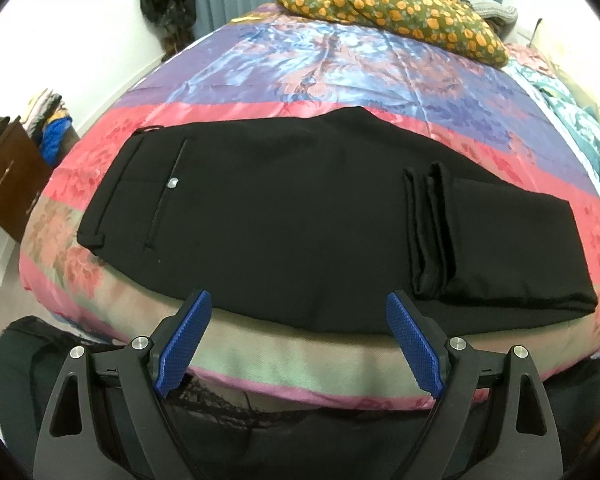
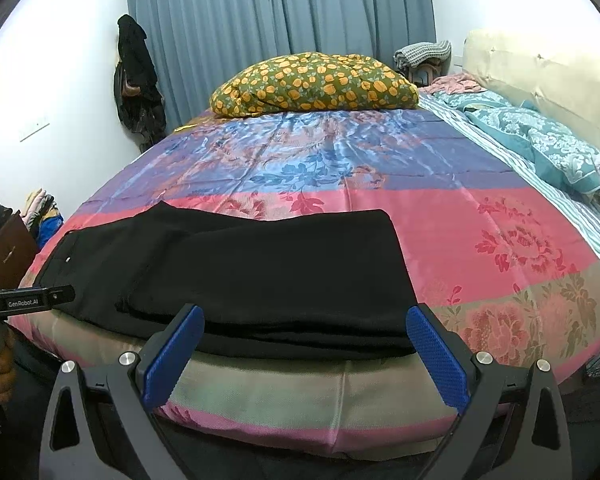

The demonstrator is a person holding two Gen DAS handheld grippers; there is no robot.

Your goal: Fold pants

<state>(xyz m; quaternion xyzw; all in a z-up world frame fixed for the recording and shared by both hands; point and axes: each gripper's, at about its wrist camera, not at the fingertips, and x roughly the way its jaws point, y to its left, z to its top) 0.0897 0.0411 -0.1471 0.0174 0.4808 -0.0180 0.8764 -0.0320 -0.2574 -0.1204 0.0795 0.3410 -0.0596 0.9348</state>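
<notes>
We see black fabric pants (image 1: 280, 216), legs folded over, flat on a floral satin bedspread (image 1: 300, 80). Our left claw (image 1: 299, 338) and right claw (image 2: 305, 346) hover wide open, empty.

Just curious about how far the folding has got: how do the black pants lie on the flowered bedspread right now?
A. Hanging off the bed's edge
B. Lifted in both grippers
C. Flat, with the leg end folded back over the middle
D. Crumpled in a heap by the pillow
C: the black pants lie flat on the flowered bedspread, hems doubled back, clear of both open grippers.
</notes>
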